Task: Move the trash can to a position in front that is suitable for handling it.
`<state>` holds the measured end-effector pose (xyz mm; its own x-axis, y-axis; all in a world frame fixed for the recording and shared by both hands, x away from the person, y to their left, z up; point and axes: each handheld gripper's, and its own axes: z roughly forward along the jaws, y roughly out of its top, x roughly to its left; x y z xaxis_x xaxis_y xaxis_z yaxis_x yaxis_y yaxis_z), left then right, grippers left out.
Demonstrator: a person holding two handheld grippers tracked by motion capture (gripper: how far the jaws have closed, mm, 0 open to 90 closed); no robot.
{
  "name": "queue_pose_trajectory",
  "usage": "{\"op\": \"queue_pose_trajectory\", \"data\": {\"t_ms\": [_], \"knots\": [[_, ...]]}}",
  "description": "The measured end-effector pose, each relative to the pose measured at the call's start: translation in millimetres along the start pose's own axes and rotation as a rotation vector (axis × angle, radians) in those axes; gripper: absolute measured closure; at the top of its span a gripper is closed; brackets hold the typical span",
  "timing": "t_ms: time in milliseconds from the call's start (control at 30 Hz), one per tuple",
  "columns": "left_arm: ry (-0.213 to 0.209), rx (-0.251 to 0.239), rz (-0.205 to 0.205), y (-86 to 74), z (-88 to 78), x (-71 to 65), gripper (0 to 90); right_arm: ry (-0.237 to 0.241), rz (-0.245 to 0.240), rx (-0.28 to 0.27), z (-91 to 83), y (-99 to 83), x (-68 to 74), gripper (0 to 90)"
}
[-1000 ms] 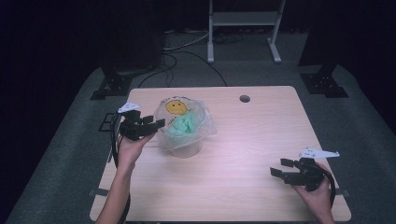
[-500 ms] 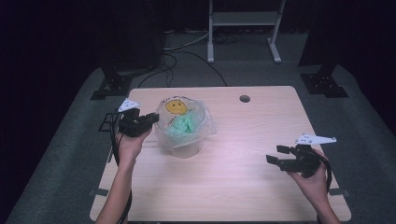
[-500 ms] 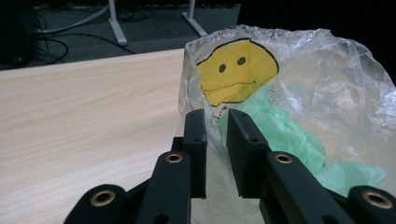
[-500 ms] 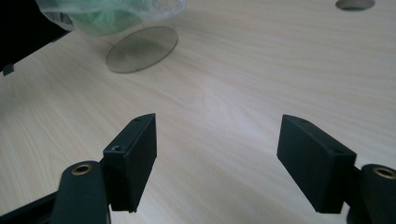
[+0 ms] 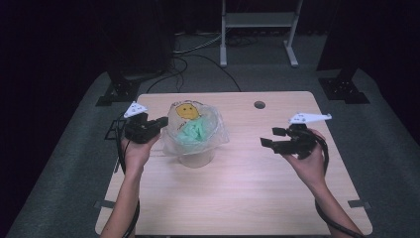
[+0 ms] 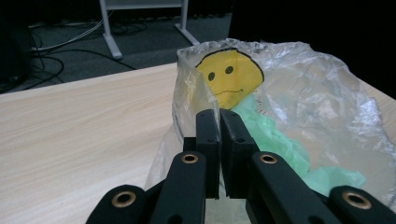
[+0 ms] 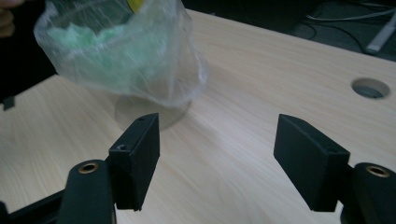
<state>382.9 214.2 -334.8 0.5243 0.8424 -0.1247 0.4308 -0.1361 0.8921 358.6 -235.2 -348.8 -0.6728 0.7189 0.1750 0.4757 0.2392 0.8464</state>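
A clear plastic bag (image 5: 195, 129) with a yellow smiley face and green filling lines a clear cup (image 5: 195, 157) left of the table's middle. My left gripper (image 5: 162, 121) is at the bag's left rim. In the left gripper view its jaws (image 6: 219, 116) have just been closing and now stand shut, with the bag's (image 6: 303, 102) thin edge pinched between them. My right gripper (image 5: 268, 137) hovers above the table's right half, apart from the bag and pointing toward it. Its jaws (image 7: 217, 140) have just been closing slightly but stand wide open with nothing between them; the bag (image 7: 121, 56) and cup (image 7: 149, 109) lie beyond.
A round cable hole (image 5: 259, 104) sits near the wooden table's (image 5: 237, 198) far edge. Behind the table a white metal stand (image 5: 257, 20) and loose cables (image 5: 183, 54) lie on the grey floor. Bare tabletop stretches between the cup and my right hand.
My left gripper's jaws have closed onto the bag's left edge. My right hand has risen and moved forward and inward toward the bag, jaws still wide.
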Motion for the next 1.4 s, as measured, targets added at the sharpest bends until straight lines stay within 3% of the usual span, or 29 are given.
{"op": "queue_pose_trajectory", "data": {"t_ms": [200, 467, 733, 967, 1133, 1267, 1400], "knots": [[-0.017, -0.002, -0.007, 2.1, -0.8, 0.7, 87.3, 0.039, -0.020, -0.003, 33.5, 32.9, 11.9, 29.2], [-0.062, -0.015, 0.015, 4.7, -1.4, -4.6, 87.7, 0.098, 0.024, -0.010, 78.6, 60.3, 19.8, 28.2], [-0.096, -0.031, 0.017, 7.6, -2.4, -7.6, 88.1, 0.114, 0.061, -0.006, 109.2, 76.6, 30.8, 28.5], [-0.110, -0.049, 0.007, 6.9, -2.7, -7.8, 88.4, 0.076, 0.093, 0.021, 131.8, 80.3, 33.9, 30.9], [-0.118, -0.061, -0.006, 7.3, -3.6, -6.7, 88.4, 0.098, 0.156, 0.022, 139.8, 80.2, 31.0, 54.0], [-0.124, -0.066, -0.011, 8.0, -3.9, -7.0, 88.4, 0.084, 0.142, 0.035, 142.9, 81.5, 34.4, 75.1], [-0.131, -0.076, -0.017, 9.3, -3.8, -8.4, 88.4, 0.034, 0.120, 0.023, 139.3, 84.3, 39.2, 87.4]]}}
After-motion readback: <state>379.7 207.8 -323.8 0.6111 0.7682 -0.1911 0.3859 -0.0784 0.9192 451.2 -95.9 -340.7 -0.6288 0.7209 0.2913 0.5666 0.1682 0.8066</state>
